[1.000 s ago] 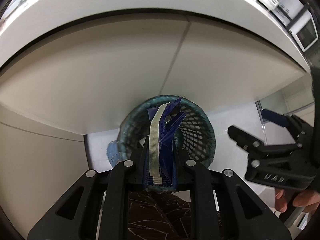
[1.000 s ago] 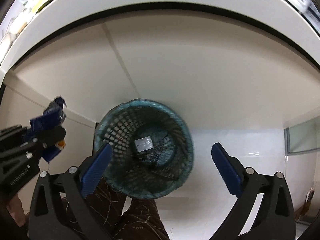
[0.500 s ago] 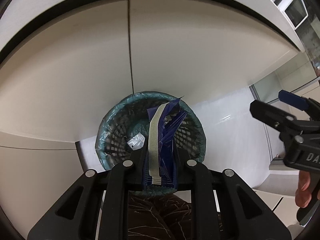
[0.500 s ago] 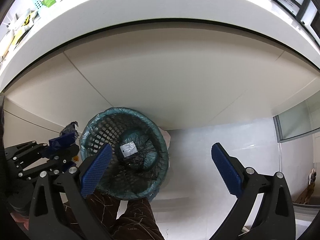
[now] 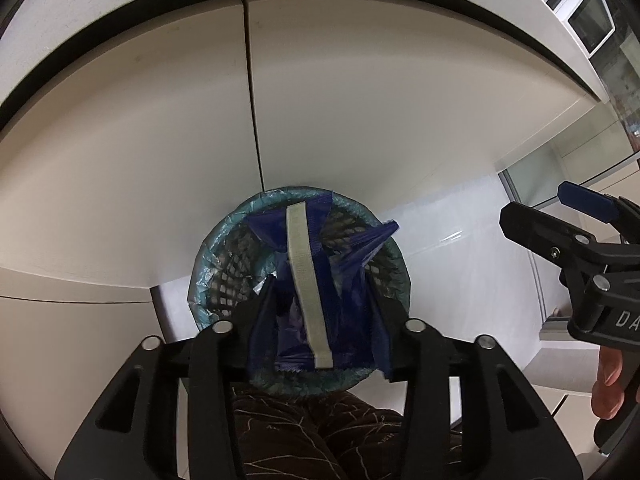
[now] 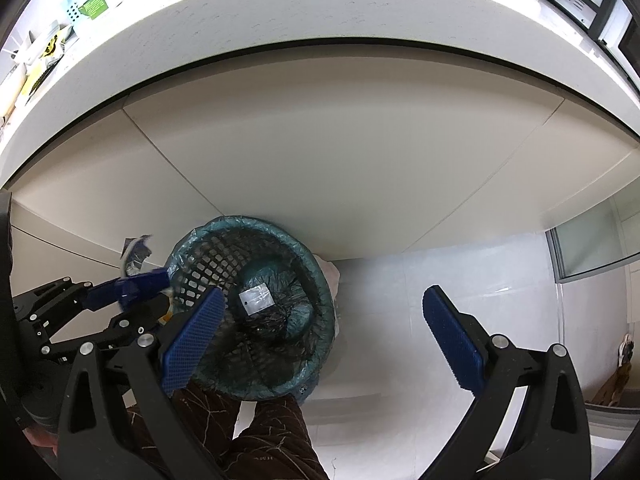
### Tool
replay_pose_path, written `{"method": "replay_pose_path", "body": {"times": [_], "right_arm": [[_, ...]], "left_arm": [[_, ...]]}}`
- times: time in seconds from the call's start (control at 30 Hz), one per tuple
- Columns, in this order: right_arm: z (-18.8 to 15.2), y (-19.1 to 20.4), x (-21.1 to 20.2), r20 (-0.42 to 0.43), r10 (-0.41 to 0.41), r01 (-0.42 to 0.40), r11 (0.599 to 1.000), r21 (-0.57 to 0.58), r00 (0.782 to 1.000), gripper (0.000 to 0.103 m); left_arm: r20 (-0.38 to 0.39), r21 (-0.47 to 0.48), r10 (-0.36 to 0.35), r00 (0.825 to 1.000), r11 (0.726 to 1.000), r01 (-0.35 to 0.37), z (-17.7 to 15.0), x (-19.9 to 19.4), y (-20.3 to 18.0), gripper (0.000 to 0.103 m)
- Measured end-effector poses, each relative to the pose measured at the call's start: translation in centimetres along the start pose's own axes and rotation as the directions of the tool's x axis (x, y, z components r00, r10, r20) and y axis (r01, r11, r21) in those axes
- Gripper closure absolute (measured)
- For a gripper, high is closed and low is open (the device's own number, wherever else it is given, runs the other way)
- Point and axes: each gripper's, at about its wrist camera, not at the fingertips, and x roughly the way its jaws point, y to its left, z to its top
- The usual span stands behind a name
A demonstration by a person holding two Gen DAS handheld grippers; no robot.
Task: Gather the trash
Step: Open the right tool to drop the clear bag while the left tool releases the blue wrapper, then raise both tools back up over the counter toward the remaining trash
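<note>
Before me, a white countertop [image 6: 320,12] curving across the top of both views, a dark shadow line under its edge; below it, beige cabinet fronts [image 5: 360,120], plain and handleless, split by a thin vertical seam [image 5: 252,92] in my left view and by slanting seams in my right; a glossy white tiled floor [image 6: 400,300] beneath, catching soft reflections; at the right, a pale glass panel [image 6: 592,244] in a light frame; on the counter's far right, a white microwave [image 5: 592,24] with a dark door; on its far left, assorted packets and a perforated pale-blue holder [image 6: 84,2], too blurred to identify; lighting even, diffuse.
</note>
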Motion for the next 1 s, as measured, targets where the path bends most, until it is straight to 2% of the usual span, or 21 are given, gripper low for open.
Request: {"method": "replay_pose_path", "body": {"times": [0.27, 0.37, 0.43, 0.57, 0.63, 0.73, 1.0], "right_arm": [[0.0, 0.0, -0.2, 0.012, -0.006, 0.006, 1.000, 0.007, 1.000, 0.008], [0.3, 0.0, -0.9, 0.035, -0.014, 0.015, 1.000, -0.009, 0.999, 0.008], [0.6, 0.1, -1.4, 0.047, -0.013, 0.015, 1.000, -0.024, 0.999, 0.008], [1.3, 0.4, -2.5, 0.067, -0.011, 0.013, 0.999, -0.042, 0.998, 0.008], [1.8, 0.5, -3.2, 0.072, -0.011, 0.015, 0.998, -0.053, 0.997, 0.008], [2.9, 0.7, -4.7, 0.080, -0.011, 0.015, 0.998, -0.056, 0.997, 0.008], [6.2, 1.4, -9.7, 0.130, 0.011, -0.006, 0.999, -0.039, 0.991, 0.008]], "left_arm": [[0.018, -0.009, 0.008, 1.000, 1.000, -0.008, -0.1, -1.0, 0.1, 0.045], [0.047, -0.006, 0.015, 0.999, 1.000, -0.014, 0.0, -2.0, 0.6, 0.034], [0.074, -0.007, 0.028, 0.997, 1.000, -0.027, 0.2, -2.9, 1.2, 0.022], [0.114, -0.023, 0.049, 0.992, 0.999, -0.047, 0.8, -5.3, 2.9, 0.017], [0.141, -0.036, 0.065, 0.988, 0.998, -0.060, 1.0, -6.7, 3.6, 0.010], [0.166, -0.085, 0.091, 0.982, 0.993, -0.078, 1.3, -9.2, 5.0, 0.007], [0.170, -0.224, 0.158, 0.973, 0.967, -0.118, 2.4, -14.5, 8.3, 0.006]]}}
